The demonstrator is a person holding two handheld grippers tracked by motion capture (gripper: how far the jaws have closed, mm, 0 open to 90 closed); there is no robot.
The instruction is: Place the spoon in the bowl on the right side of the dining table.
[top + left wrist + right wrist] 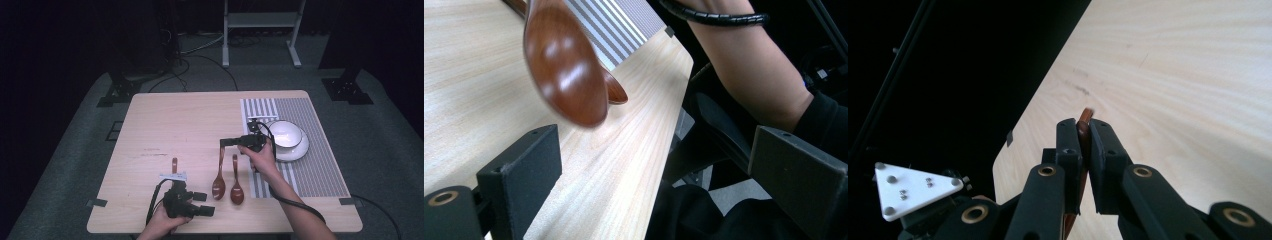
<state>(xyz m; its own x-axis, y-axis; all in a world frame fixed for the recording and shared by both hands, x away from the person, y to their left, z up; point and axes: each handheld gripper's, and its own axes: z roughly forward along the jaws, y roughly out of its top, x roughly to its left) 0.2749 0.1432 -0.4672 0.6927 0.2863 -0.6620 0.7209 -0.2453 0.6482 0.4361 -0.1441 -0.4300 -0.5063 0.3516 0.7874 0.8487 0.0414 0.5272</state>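
The right gripper (223, 143) has its jaws clenched on the handle tip of the left wooden spoon (219, 181), and the right gripper view shows the brown handle end (1085, 131) pinched between the two black pads. That spoon lies on the bench (175, 120) near the front edge, just left of the striped placemat (310, 150), with its twin, the second wooden spoon (236, 187), just beside it on the right; the two bowls sit close together and may be touching. The left gripper (204, 204) rests low at the front edge, left of the spoons, its jaws released and wide apart with nothing between them, and its own camera looks up at the near spoon bowl (566, 65). A third brown handle (174, 165) shows behind the left gripper, though whether it is another spoon is hard to tell. A white bowl (287, 134) on a white plate (295, 152) stands on the placemat toward the right edge. The step in hand looks like the pick-up of the first spoon, grip made but the bowl end not clearly off the bench. The next move probably calls for a steady lift that keeps the long handle from pivoting in the jaws, clearing the neighbouring spoon, then a carry rightward to the placemat or the bowl.
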